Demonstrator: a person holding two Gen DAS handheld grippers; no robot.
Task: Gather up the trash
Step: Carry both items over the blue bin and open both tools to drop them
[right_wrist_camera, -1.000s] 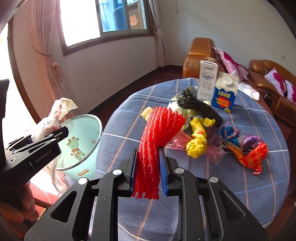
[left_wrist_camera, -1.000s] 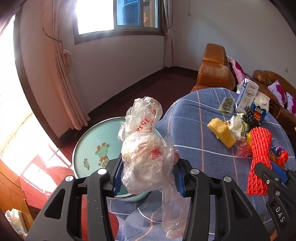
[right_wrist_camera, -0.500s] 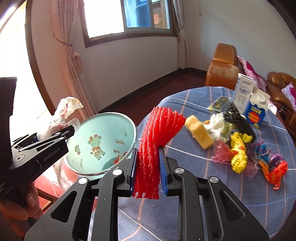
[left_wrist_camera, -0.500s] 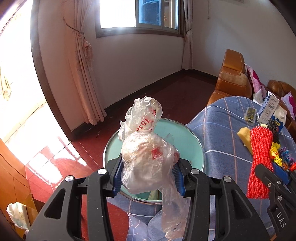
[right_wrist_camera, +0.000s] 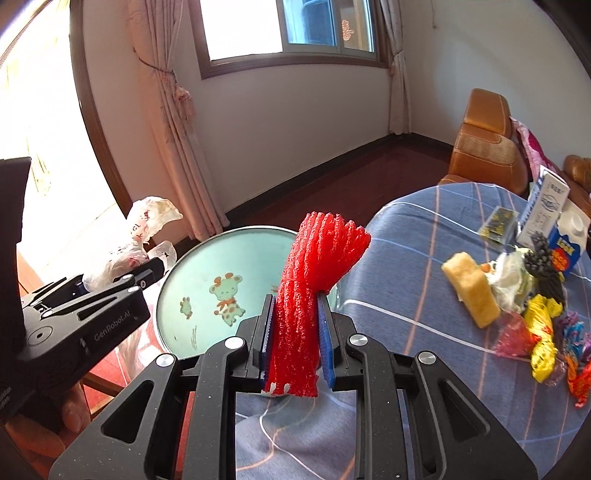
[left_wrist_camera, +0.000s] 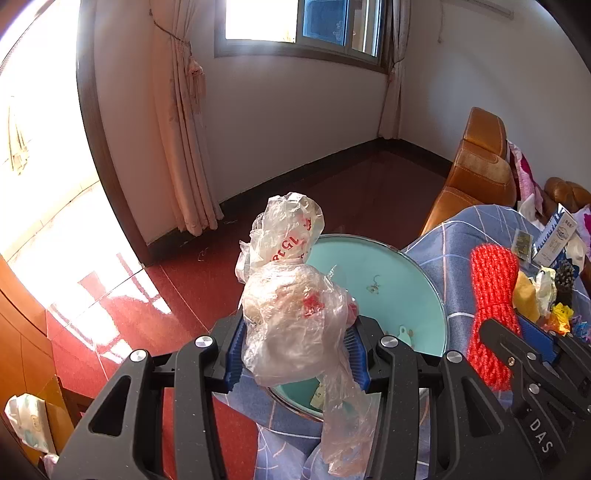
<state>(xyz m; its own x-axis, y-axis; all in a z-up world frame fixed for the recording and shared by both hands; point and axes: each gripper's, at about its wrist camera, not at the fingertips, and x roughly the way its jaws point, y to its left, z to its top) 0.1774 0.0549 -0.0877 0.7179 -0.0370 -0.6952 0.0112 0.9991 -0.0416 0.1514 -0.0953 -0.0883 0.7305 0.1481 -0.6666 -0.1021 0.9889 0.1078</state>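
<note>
The left tool (left_wrist_camera: 295,350) clamps a crumpled plastic bag (left_wrist_camera: 291,314) above the teal basin (left_wrist_camera: 399,280). The right tool (right_wrist_camera: 295,339) pinches red foam netting (right_wrist_camera: 310,295); only the right wrist view shows the basin's giraffe print (right_wrist_camera: 227,299).

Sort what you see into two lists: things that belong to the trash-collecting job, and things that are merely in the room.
Part of the job:
- crumpled plastic bag, in the left hand-held gripper
- red foam net, in the right hand-held gripper
- teal bin
- wrappers and cartons on the table

Just there:
- curtains
- armchair
- window
</note>
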